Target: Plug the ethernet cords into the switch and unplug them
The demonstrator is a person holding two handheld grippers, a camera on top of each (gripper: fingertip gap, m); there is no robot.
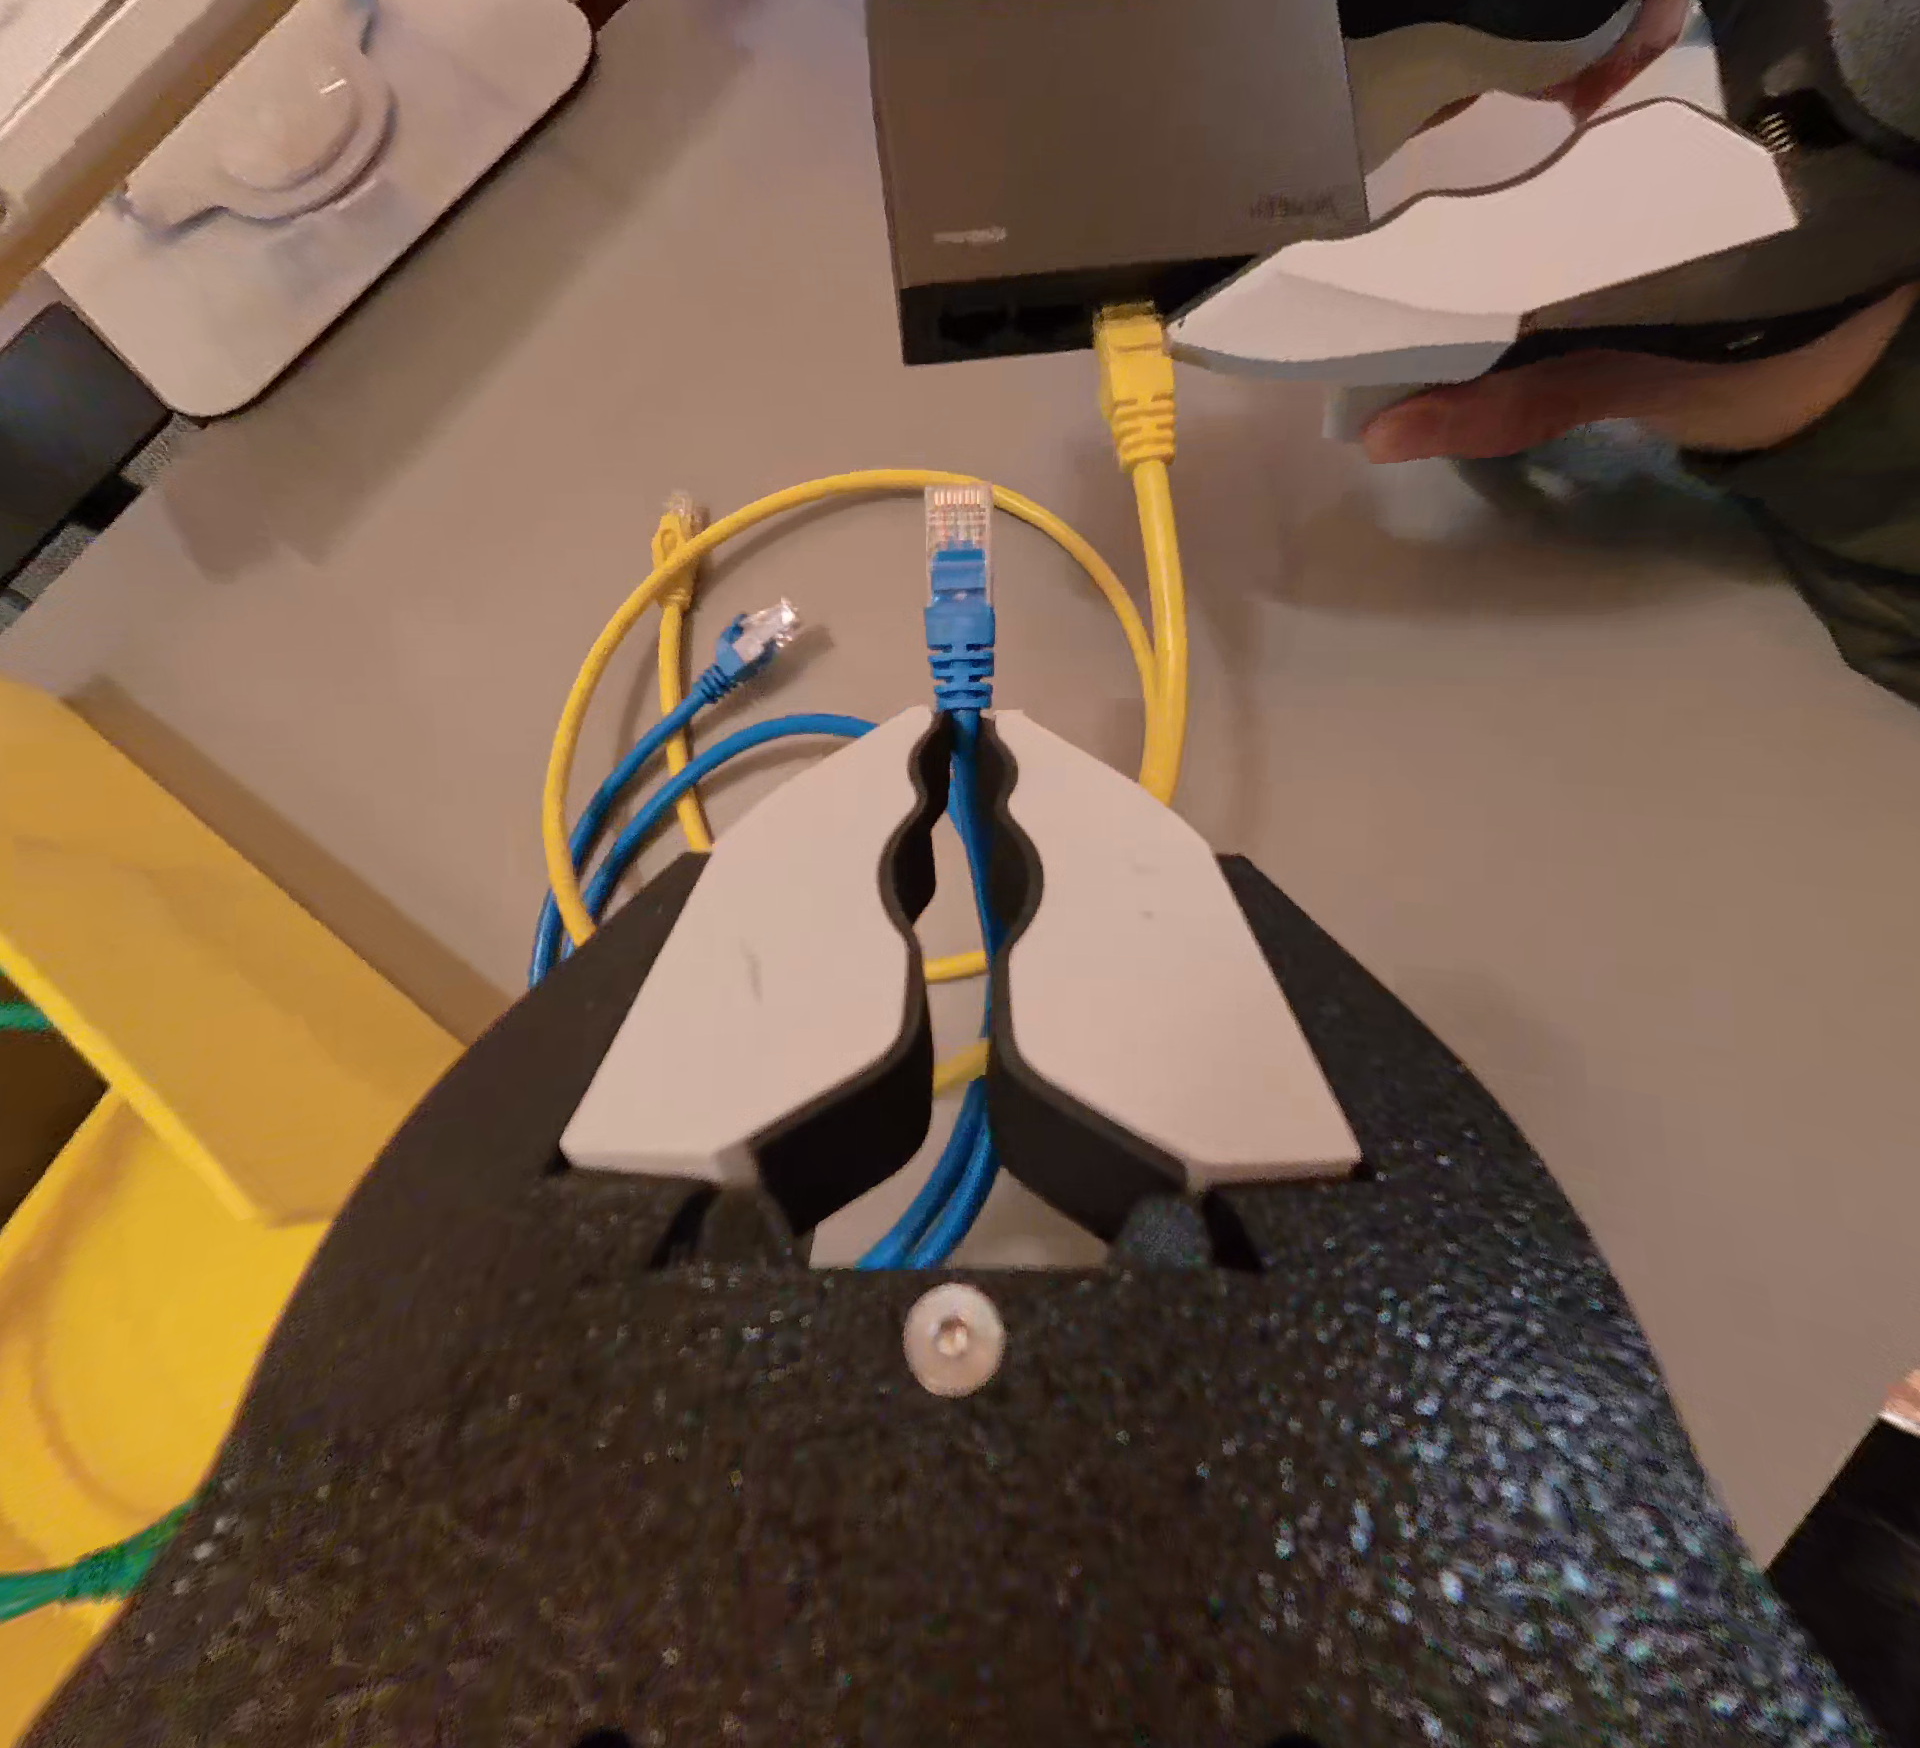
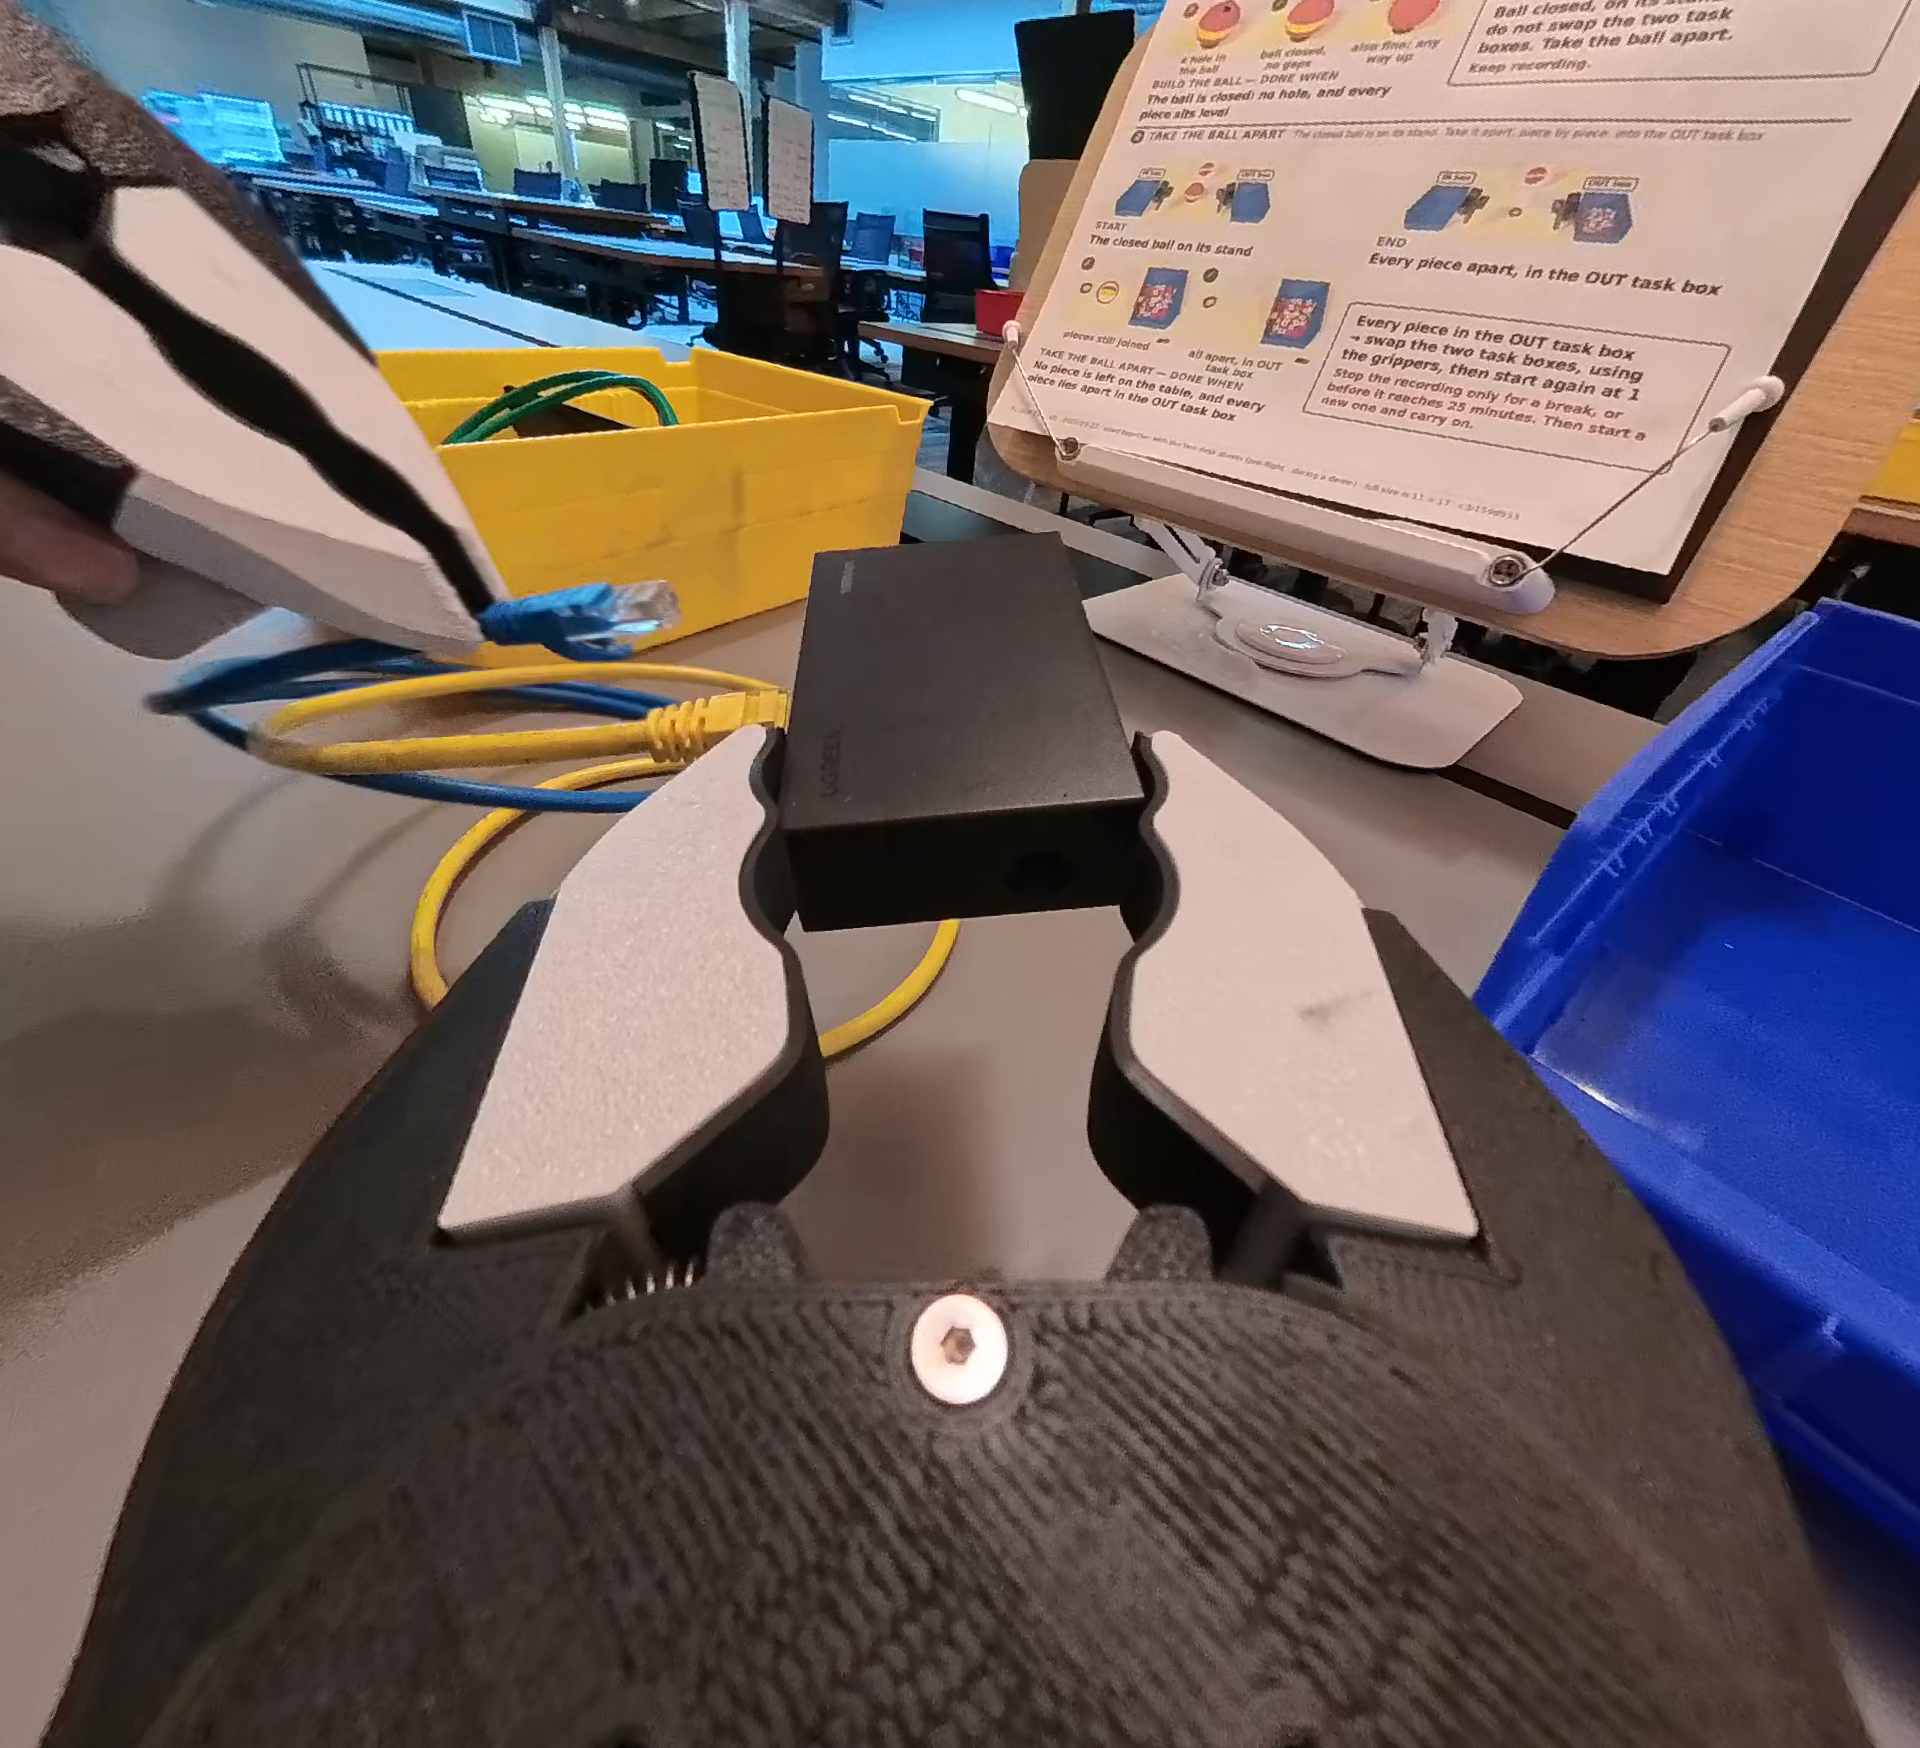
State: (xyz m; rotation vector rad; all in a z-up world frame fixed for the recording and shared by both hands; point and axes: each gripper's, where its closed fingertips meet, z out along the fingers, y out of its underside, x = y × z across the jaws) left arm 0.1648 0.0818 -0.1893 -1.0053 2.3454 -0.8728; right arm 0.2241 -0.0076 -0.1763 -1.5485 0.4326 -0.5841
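A black switch (image 1: 1112, 129) lies on the grey table, its ports facing me. A yellow ethernet cord (image 1: 1138, 389) is plugged into one port; its loop and free plug (image 1: 675, 545) lie on the table. My left gripper (image 1: 961, 722) is shut on a blue ethernet cord (image 1: 961, 628), just behind its plug, which points at the switch a short way off. The blue cord's other plug (image 1: 758, 633) lies loose. My right gripper (image 2: 956, 753) is shut on the switch (image 2: 956, 732) from its back end. The left gripper (image 2: 473, 612) with the blue plug (image 2: 592, 612) shows at left.
A yellow bin (image 2: 675, 472) with a green cord (image 2: 561, 405) stands beyond the cords. A blue bin (image 2: 1745, 950) sits right of the switch. A wooden stand (image 2: 1455, 555) holding an instruction sheet is behind the switch, its base (image 1: 312, 171) on the table.
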